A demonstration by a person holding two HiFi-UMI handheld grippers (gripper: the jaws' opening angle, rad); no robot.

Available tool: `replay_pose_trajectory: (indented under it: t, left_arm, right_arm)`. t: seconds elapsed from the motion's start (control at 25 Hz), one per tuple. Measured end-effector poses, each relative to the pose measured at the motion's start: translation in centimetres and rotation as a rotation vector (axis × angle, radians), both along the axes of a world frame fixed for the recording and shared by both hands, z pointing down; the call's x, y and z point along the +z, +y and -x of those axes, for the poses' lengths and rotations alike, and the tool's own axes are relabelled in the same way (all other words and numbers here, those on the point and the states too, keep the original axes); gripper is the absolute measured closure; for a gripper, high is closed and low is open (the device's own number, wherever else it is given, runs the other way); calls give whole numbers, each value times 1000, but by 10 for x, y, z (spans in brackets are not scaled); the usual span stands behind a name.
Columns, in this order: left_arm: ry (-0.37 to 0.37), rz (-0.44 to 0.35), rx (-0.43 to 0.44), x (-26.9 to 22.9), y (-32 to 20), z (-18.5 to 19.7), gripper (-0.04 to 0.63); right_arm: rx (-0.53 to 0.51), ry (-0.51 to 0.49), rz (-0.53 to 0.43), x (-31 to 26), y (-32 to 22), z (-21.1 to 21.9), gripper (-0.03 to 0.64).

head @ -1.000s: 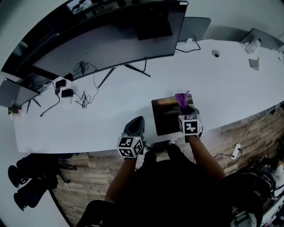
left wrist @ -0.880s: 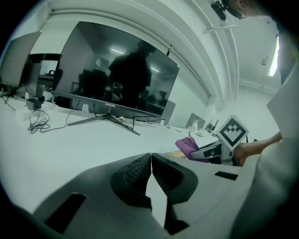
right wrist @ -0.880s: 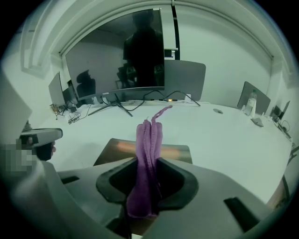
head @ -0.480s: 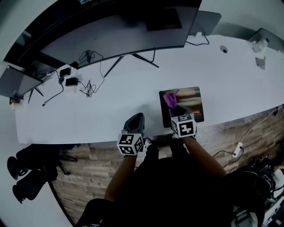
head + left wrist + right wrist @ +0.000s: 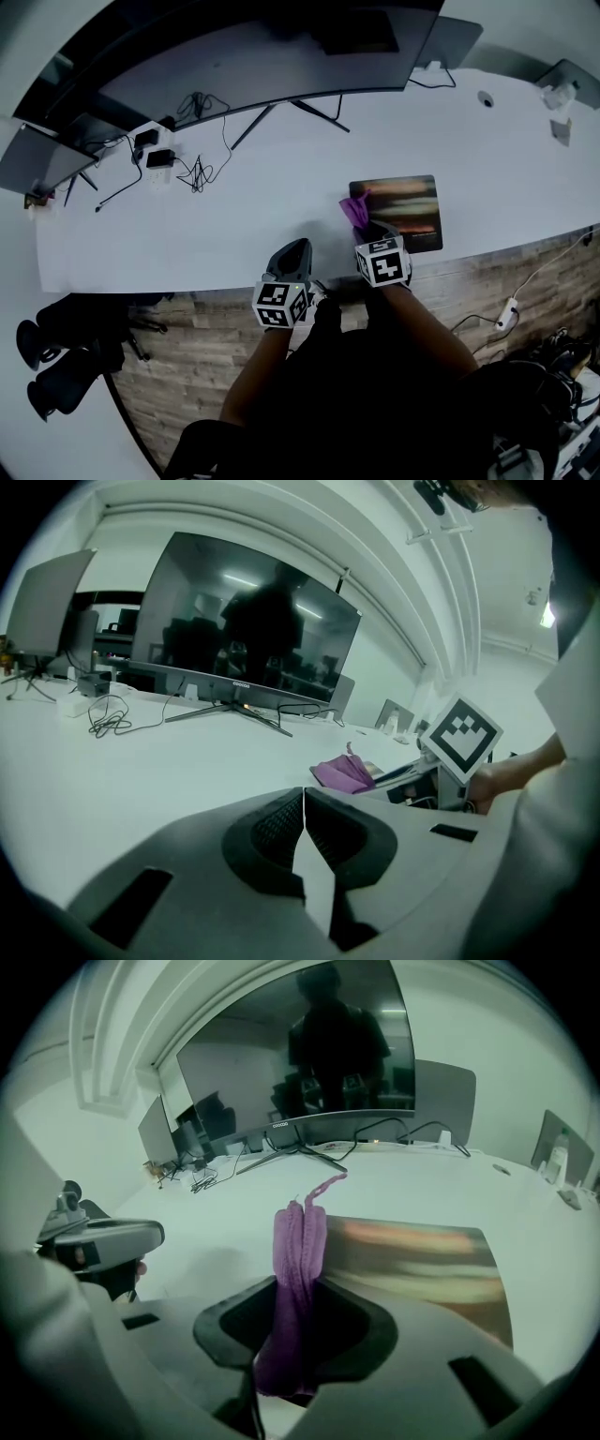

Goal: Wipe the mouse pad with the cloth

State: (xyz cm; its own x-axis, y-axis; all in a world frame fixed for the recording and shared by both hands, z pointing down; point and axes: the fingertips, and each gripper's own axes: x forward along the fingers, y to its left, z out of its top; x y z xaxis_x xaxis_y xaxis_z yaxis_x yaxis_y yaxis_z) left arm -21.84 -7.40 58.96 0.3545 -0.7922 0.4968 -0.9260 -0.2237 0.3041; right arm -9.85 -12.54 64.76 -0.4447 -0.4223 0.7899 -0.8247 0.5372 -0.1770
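"Mouse pad (image 5: 403, 208): location and form?"
"Flat dark rectangle with a glossy, streaked orange-brown print. It lies on the smooth white desk (image 5: 234, 216) near the front edge, at 4 o'clock from the curved monitor (image 5: 234, 66)."
"And the cloth (image 5: 354, 210)?"
"Soft purple fabric, bunched into lengthwise folds, at the pad's 9 o'clock edge. The right gripper (image 5: 367, 231) is clamped on it (the folds fill the gap between the dark moulded jaws, and a thin tail sticks out past them)."
"The left gripper (image 5: 292, 247)?"
"At 8 o'clock from the pad, by the desk's front edge. Its ribbed pads (image 5: 279, 827) are pressed together with nothing between them, apart from the cloth."
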Motion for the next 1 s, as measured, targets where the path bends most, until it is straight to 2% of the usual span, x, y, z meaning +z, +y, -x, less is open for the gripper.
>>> replay_pose_trajectory:
  t: [0.24,0.68,0.88,1.0]
  left_arm:
    - [7,-5,28,-6,0,-16,572]
    - [-19,2,106,-1,-4,-57,572]
    - [-77,-14,169,-3,-6,-75,572]
    - [-78,-28,188,-5,-10,-85,572]
  right_arm:
    - [30,-8,9,0,-8,-9,491]
    - [91,19,6,1,-26,-55,491]
    - [120,33,7,2,-30,-77,491]
    - [134,41,5,3,-34,-90,491]
